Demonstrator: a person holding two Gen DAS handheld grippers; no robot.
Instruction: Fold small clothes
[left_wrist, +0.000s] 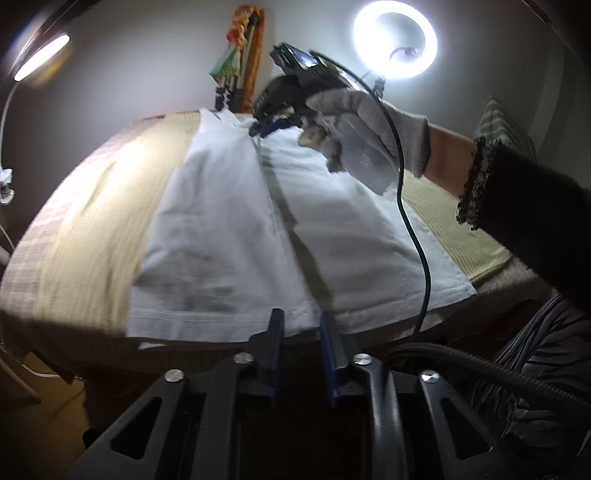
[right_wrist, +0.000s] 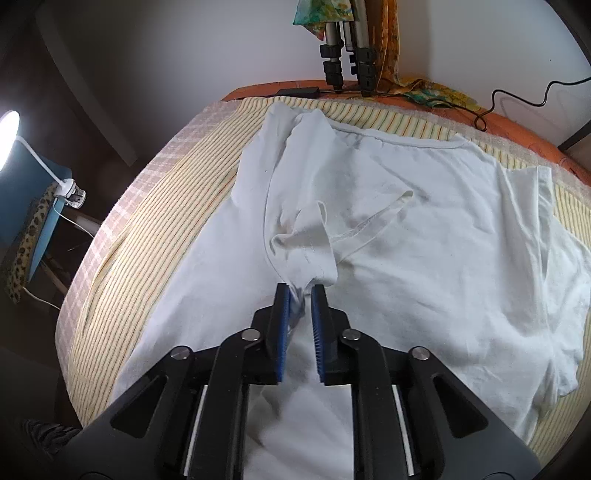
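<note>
The left wrist view is blurred with motion. The white T-shirt (right_wrist: 424, 229) is cut off by the near edge, its near part hidden behind the right gripper (right_wrist: 299, 291).

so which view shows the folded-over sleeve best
The right wrist view: the sleeve lies sharp and unobstructed across the white t-shirt. The left wrist view is blurred, and the gloved hand blocks that end.

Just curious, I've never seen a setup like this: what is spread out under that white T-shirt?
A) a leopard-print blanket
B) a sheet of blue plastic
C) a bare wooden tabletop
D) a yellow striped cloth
D: in the right wrist view the white T-shirt lies flat on a yellow striped cloth, whose thin stripes show all round the shirt's edges.
</note>
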